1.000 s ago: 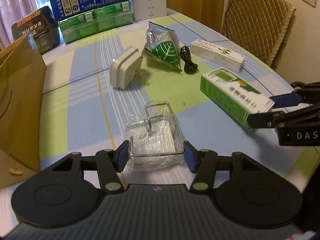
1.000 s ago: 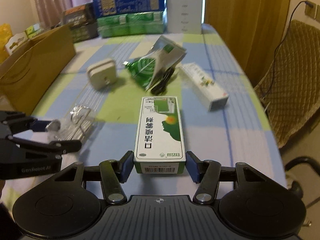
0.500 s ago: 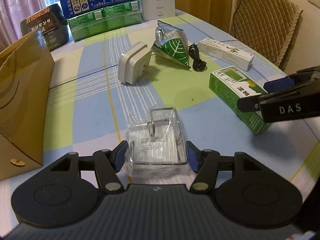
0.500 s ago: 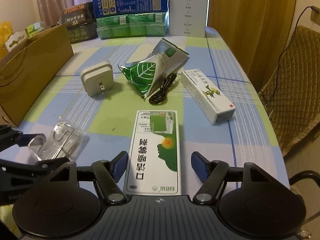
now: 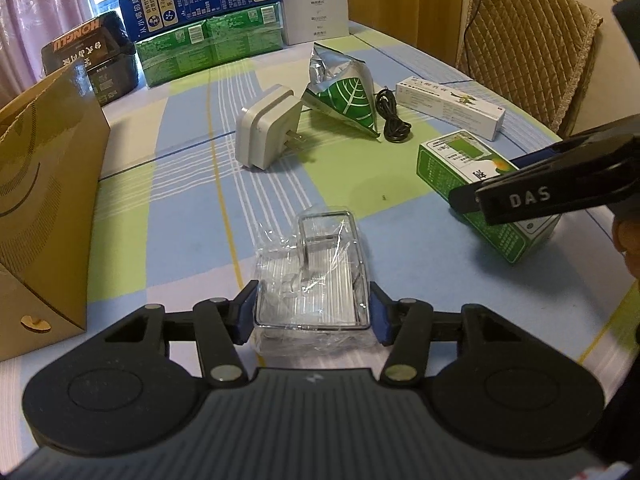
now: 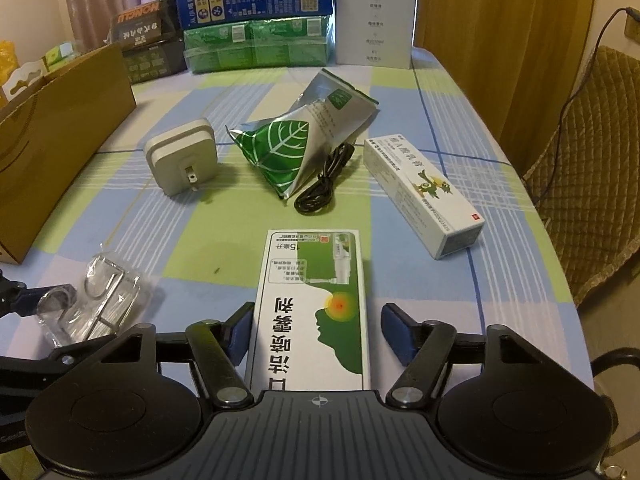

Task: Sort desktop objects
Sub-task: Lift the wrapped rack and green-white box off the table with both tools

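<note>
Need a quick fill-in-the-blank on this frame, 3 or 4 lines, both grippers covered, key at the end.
1. The left gripper has its pads against the plastic-wrapped ____ rack.
2. The right gripper straddles the green and white box with its jaws ____.
3. The black cable lies between the foil pouch and the long ____ box.
4. The grey plug adapter has its prongs pointing toward the ____ wrist camera.

Missing words: wire; open; white; right
</note>
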### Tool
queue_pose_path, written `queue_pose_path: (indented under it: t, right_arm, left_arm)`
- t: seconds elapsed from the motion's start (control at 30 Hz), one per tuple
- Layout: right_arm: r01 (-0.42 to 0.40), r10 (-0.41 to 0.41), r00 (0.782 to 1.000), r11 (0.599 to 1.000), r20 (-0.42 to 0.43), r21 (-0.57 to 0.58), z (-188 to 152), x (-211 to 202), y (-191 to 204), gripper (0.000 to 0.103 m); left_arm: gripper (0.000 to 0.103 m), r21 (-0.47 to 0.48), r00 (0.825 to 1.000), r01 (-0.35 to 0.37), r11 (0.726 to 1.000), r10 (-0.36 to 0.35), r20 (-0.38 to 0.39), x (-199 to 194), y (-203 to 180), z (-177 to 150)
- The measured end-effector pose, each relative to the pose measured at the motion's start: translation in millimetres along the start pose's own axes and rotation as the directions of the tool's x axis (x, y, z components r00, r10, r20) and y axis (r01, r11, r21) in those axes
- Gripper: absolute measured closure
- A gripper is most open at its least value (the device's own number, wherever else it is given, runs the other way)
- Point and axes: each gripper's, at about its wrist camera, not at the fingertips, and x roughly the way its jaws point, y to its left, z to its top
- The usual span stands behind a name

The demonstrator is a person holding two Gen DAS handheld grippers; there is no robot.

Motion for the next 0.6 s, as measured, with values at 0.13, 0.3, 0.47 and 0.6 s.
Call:
queue_pose_path:
  t: [0.13, 0.3, 0.47, 0.6]
  right_arm:
    - [0.0, 0.0, 1.0, 1.0, -0.013, -0.002, -3.0, -3.6, 3.9, 0.05]
    - [0.002, -0.002, 1.0, 1.0, 0.014, 0.007, -9.6, -28.2, 10.7, 0.05]
    - [-0.008, 0.007, 0.999, 0.999, 0.053, 0.032, -12.6, -61.8, 20.4, 0.05]
    - [-0.021, 0.019, 0.996, 1.0, 0.086, 0.016, -11.1, -85.5, 32.8, 0.05]
  left_arm:
    - [0.053, -0.01, 1.0, 0.007, 1.0, -0.007, 0.003, -8.5, 0.9, 2.6]
    - [0.053, -0.026, 1.0, 0.019, 0.999, -0.018, 0.015, -22.2, 2.7, 9.1]
    - [0.053, -0.047, 0.999, 0.027, 0.999, -0.025, 0.047, -43.4, 2.4, 16.2]
    - [0.053, -0.056, 0.997, 0.029, 0.998, -0.025, 0.07, -62.1, 3.3, 19.3]
